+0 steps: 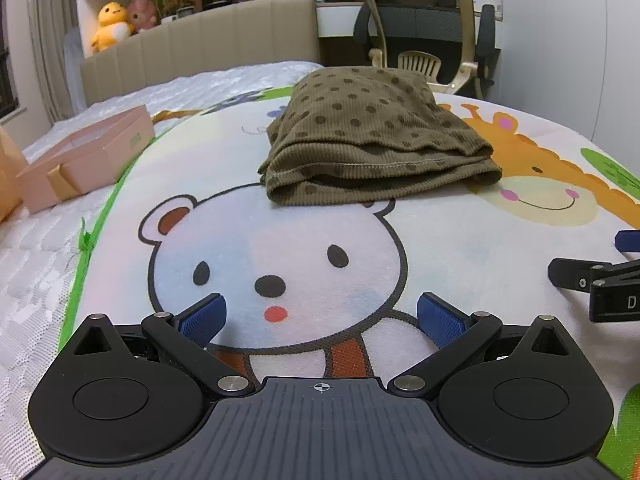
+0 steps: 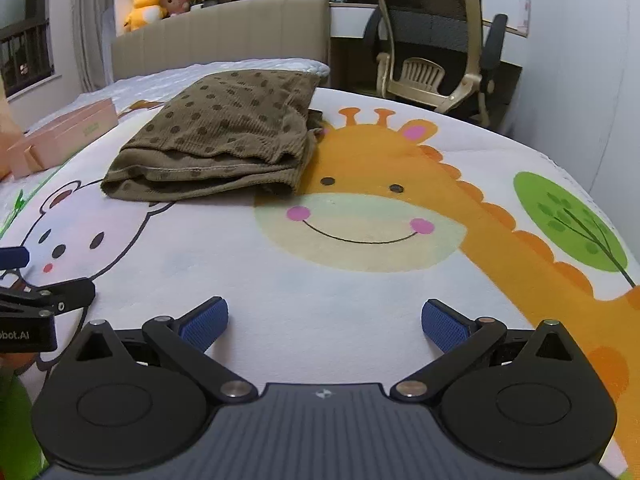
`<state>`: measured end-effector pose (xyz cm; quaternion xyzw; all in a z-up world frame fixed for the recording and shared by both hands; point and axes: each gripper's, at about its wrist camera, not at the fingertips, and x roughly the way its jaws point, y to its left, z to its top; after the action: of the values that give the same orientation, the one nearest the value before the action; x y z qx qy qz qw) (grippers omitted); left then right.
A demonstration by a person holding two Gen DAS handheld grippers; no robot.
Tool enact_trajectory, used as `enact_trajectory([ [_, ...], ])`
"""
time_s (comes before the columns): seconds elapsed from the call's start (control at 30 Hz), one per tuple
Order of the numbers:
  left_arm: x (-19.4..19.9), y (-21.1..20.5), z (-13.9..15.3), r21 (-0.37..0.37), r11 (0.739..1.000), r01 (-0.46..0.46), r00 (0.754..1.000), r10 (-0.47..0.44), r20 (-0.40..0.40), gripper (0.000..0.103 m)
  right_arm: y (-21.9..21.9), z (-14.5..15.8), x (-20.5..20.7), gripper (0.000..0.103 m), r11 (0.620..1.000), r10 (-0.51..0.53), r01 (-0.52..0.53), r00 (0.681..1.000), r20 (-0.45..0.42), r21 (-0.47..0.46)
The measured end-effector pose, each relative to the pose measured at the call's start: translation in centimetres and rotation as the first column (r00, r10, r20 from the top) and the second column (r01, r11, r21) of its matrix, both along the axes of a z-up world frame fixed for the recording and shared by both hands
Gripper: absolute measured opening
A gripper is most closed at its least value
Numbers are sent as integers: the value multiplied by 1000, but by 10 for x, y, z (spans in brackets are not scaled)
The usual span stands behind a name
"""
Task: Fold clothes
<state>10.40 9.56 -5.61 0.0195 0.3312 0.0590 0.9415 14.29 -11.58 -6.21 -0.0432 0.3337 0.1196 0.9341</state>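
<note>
A brown polka-dot garment (image 1: 368,136) lies folded in a thick rectangular stack on the cartoon animal blanket (image 1: 460,248); it also shows in the right wrist view (image 2: 224,140). My left gripper (image 1: 320,318) is open and empty, low over the bear print, well short of the garment. My right gripper (image 2: 324,322) is open and empty, low over the blanket below the giraffe face, to the right of the garment. The right gripper's edge shows in the left wrist view (image 1: 592,276), and the left gripper's edge shows in the right wrist view (image 2: 44,300).
A pink gift box (image 1: 84,156) sits on the bed at the left. A padded headboard (image 1: 200,48) with plush toys (image 1: 110,26) behind it stands at the far end. An office chair (image 1: 428,28) stands beyond the bed at the right.
</note>
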Motion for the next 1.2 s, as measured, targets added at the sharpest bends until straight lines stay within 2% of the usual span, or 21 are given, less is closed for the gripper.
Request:
enact_trajectory([
  [0.47,1,4,-1,-40,999,-1,1000,0,-13,103,1,0,3,103,1000,5,-5,1000,-7,11],
  [1.2,2,5,-1,-56,998,2,1000,-3,-19,103,0,0,2,103,1000,5,-5,1000,-6,12],
])
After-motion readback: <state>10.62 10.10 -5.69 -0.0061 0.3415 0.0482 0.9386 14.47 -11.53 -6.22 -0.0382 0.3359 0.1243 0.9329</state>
